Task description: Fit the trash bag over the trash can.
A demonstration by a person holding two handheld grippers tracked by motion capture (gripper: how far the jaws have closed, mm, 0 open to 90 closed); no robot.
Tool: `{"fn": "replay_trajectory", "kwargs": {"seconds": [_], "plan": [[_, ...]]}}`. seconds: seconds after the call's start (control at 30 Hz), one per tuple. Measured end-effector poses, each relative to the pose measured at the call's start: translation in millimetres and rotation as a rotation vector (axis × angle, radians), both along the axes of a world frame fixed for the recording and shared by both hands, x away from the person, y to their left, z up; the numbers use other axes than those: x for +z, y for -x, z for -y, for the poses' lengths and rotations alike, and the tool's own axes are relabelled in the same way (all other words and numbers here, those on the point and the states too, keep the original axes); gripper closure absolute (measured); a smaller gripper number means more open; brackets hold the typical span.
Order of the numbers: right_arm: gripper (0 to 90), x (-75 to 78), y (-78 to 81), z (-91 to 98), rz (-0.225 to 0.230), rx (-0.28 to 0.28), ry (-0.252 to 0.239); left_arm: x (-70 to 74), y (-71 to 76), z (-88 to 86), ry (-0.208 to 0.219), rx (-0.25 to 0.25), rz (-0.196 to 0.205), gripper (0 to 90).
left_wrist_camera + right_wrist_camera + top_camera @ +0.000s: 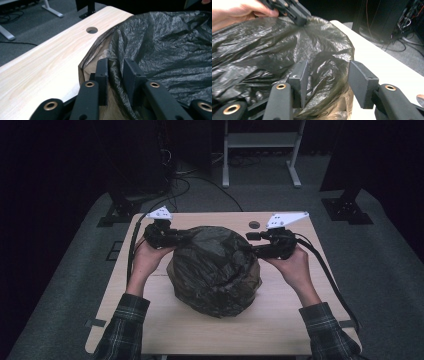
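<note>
A bulging black plastic bag (214, 270) sat in the middle of the desk (280, 320), reaching toward its far edge. The left gripper (116, 75) met the bag's left far side, its jaws narrowed on a fold of the film, a small gap left between them. The right gripper (327, 82) sat at the bag's right far side, jaws spread wide with plastic bulging between them, unclamped. A round hole (254, 225) lay near the desk's far edge.
</note>
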State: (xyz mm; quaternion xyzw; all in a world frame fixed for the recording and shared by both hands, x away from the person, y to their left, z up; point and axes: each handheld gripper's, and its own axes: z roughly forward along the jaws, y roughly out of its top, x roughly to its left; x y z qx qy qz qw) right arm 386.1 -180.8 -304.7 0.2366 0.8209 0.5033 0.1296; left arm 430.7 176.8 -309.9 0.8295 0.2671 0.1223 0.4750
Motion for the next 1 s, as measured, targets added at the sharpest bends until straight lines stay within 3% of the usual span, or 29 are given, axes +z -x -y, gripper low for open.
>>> {"fn": "replay_trajectory", "kwargs": {"seconds": [0.2,0.4,0.53,0.6,0.8,1.0], "plan": [[59.6,-2.6,-9.7,-1.3,-0.023,-0.036,0.014,4.3,-2.3,-0.4,0.029,0.013,0.019,80.8],[73.2,-4.8,-15.8,-1.8,-0.037,-0.047,0.018,2.7,-6.6,-2.6,0.063,0.010,0.011,81.2],[80.0,-3.7,-18.0,-2.5,-0.029,-0.054,0.007,7.5,-5.2,-5.8,0.094,0.012,0.045,86.2],[89.4,-1.2,-19.2,-2.0,-0.012,-0.054,-0.005,9.0,-7.0,-6.6,0.067,0.025,0.053,89.9],[89.8,-4.4,-34.9,-6.1,0.010,-0.100,0.011,4.9,-20.3,-9.7,0.064,0.067,0.057,90.0],[89.9,-17.7,-60.2,-16.7,-0.005,-0.150,0.020,-14.7,-40.0,-10.3,0.032,0.116,0.022,90.0]]}}
